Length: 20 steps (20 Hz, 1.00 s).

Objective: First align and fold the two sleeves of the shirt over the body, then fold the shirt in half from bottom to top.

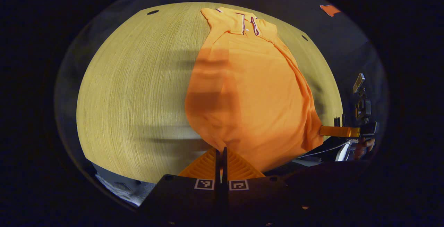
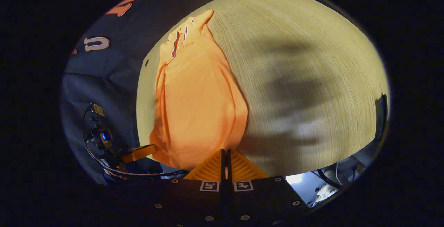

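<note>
An orange polo shirt lies lengthwise on the wooden table, collar at the far end, narrowed as if both sleeves are folded in. In the left gripper view my left gripper is shut on the shirt's near hem corner. Farther right, my right gripper pinches the other hem corner. In the right gripper view the shirt runs away towards its collar. There my right gripper is shut on the hem, and the left gripper holds the opposite corner.
The table's near edge runs just under both grippers. A bare stretch of table lies beside the shirt. Small dark holes mark the tabletop's far corners. A hand holds the right gripper, with cables trailing near the left one.
</note>
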Each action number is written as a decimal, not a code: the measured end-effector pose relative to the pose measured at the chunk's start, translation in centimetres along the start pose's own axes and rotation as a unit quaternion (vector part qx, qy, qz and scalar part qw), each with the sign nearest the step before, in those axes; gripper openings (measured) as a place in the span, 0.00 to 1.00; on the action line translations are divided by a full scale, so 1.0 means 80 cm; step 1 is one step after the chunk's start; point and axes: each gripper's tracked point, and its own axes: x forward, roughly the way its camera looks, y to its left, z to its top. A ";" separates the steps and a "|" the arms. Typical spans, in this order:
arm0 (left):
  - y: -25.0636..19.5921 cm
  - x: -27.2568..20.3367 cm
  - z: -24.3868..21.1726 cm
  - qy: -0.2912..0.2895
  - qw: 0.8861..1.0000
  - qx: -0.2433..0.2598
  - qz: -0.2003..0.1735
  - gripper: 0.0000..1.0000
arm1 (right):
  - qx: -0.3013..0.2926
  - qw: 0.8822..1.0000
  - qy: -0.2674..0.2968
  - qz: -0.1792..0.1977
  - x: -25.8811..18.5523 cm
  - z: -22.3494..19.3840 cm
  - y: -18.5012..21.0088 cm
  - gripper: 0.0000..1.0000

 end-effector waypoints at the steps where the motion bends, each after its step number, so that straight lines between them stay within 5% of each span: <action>1: -0.004 -0.003 0.004 -0.004 1.000 -0.001 -0.006 0.01 | -0.003 1.000 0.001 0.004 0.001 0.003 0.005 0.01; 10: -0.036 -0.027 0.068 -0.050 0.998 0.007 -0.048 0.01 | 0.016 0.995 -0.029 0.092 -0.005 0.046 0.082 0.01; 16: -0.048 -0.040 0.149 -0.093 0.993 0.003 -0.070 0.01 | 0.029 0.987 -0.075 0.139 -0.024 0.121 0.122 0.01; 17: -0.051 -0.041 0.163 -0.102 0.992 0.004 -0.075 0.01 | 0.032 0.986 -0.084 0.142 -0.025 0.133 0.124 0.01; 20: -0.047 -0.037 0.173 -0.096 0.993 0.014 -0.073 0.01 | -0.003 0.996 -0.068 0.062 -0.002 0.125 0.085 0.01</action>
